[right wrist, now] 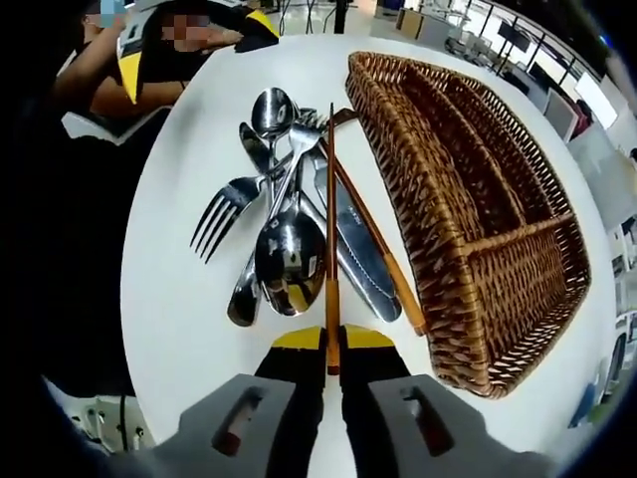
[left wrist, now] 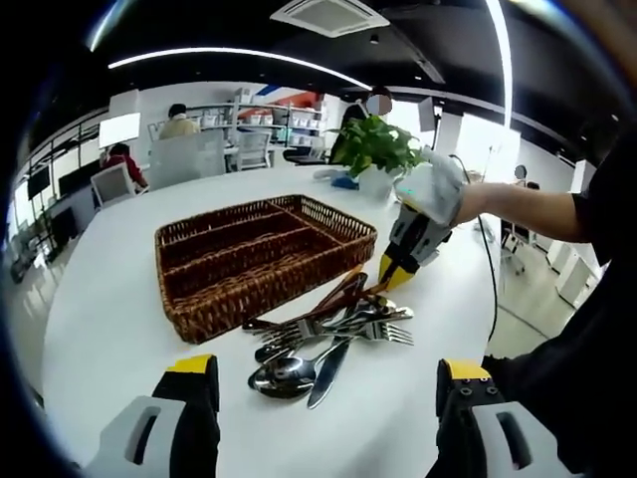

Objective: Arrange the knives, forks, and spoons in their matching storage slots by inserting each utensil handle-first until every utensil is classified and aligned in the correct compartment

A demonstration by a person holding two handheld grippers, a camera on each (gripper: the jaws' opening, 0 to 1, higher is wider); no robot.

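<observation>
So far the wicker tray (right wrist: 468,199) is sitting with nothing visible in its compartments, stretching down the right side of the right gripper view and lying left of centre in the left gripper view, on the white table (left wrist: 109,329). Judging by that, the sorting is only beginning: no utensil is showing in a slot, and the whole pile of cutlery (right wrist: 289,219) is lying on the table just beside the tray, at centre-left of the right gripper view. In it, forks, spoons and knives are overlapping one another.

The right gripper (right wrist: 331,344), rising from the bottom of its own view, is clamping the near end of a wooden-handled utensil (right wrist: 330,229) that is running straight up the frame over the pile. The left gripper (left wrist: 323,383), at the bottom of its view, is standing with jaws spread and nothing between them.

The far head of the gripped utensil is crossing other pieces, so its kind is hard to tell. How many pieces are stacked is also unclear, and part of the tray floor is hiding behind its walls.
</observation>
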